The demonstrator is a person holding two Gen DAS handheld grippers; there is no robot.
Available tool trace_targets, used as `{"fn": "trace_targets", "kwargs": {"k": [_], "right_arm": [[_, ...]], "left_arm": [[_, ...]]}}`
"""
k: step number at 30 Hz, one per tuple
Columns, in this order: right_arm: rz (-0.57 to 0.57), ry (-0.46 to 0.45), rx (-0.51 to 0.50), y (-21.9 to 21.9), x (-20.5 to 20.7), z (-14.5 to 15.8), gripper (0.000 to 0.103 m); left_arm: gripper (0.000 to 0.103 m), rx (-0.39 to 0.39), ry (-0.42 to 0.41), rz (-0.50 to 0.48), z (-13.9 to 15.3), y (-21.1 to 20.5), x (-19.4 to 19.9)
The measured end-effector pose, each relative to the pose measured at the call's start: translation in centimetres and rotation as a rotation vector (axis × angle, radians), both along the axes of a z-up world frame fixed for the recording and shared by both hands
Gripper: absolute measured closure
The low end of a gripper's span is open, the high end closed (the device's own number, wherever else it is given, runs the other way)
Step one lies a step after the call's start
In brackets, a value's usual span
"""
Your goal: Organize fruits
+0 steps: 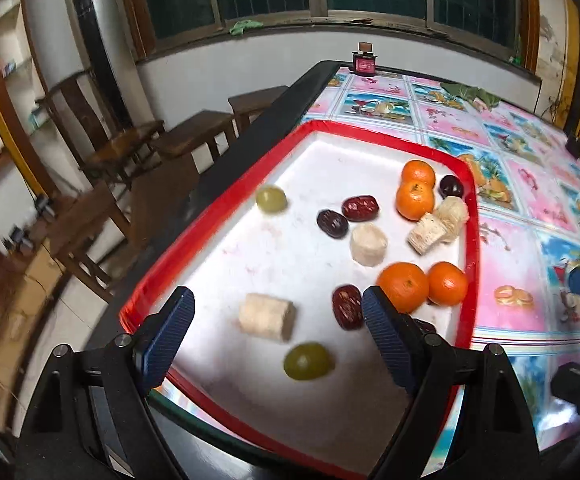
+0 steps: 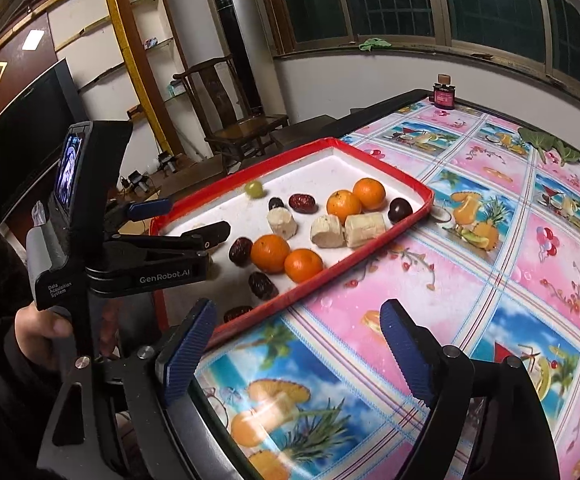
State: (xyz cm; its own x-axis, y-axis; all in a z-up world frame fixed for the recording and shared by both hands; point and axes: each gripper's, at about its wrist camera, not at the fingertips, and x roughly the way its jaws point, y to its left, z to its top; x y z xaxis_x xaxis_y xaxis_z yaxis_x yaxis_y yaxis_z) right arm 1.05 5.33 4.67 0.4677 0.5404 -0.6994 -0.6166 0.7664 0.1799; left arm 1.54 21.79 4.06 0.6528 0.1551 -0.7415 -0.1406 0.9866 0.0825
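A red-rimmed white tray (image 1: 194, 240) holds loose fruit: several oranges (image 1: 403, 286), dark red dates (image 1: 347, 307), pale banana pieces (image 1: 266, 317), two green grapes (image 1: 308, 361) and a dark plum (image 1: 451, 187). My left gripper (image 1: 278, 312) is open over the tray's near end, with a banana piece and a date between its fingers, not touching. In the right wrist view the tray (image 2: 370, 248) lies ahead to the left. My right gripper (image 2: 298, 336) is open and empty above the tablecloth, beside the tray's near edge. The left gripper (image 2: 194, 220) shows there too.
The table carries a pink and blue fruit-print cloth (image 2: 490, 280). A small dark red jar (image 1: 364, 62) stands at the far edge, with green leaves (image 1: 470, 94) near it. Wooden chairs (image 1: 130, 148) and stools stand beyond the table's left edge.
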Motion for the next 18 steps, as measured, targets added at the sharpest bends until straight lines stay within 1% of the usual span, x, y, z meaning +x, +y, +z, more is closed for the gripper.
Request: {"fn": "trace_targets", "kwargs": {"k": [2,7,10,12,13,14,18], "right_arm": [[-0.003,0.0,-0.008,-0.1,-0.3,-0.3,0.017],[-0.008,0.011,-0.019,-0.1,-0.8,-0.8,0.017],[-0.018,0.013,-0.041,0.1,-1.1,-0.9,0.016],[-0.022,0.006,-0.051,0.2,-1.3,-0.9,0.012],[-0.029,0.002,-0.064,0.4,-1.4,-0.9,0.007],[-0.032,0.002,-0.072,0.5,-1.5,-0.9,0.004],[-0.027,0.007,-0.082,1.0,-1.6,-0.7,0.001]], "left_arm": [[0.017,-0.028,-0.02,0.016,0.2,0.4,-0.4],[0.017,-0.034,-0.041,0.021,0.4,0.4,-1.1],[0.017,-0.039,-0.036,0.025,0.3,0.3,-1.4],[0.017,-0.049,-0.023,0.027,0.2,0.4,-1.6],[0.017,-0.055,-0.017,0.027,0.1,0.4,-1.7],[0.017,-0.059,-0.011,0.026,0.1,0.4,-1.8],[0.017,-0.06,-0.007,0.03,0.3,0.4,-2.5]]}}
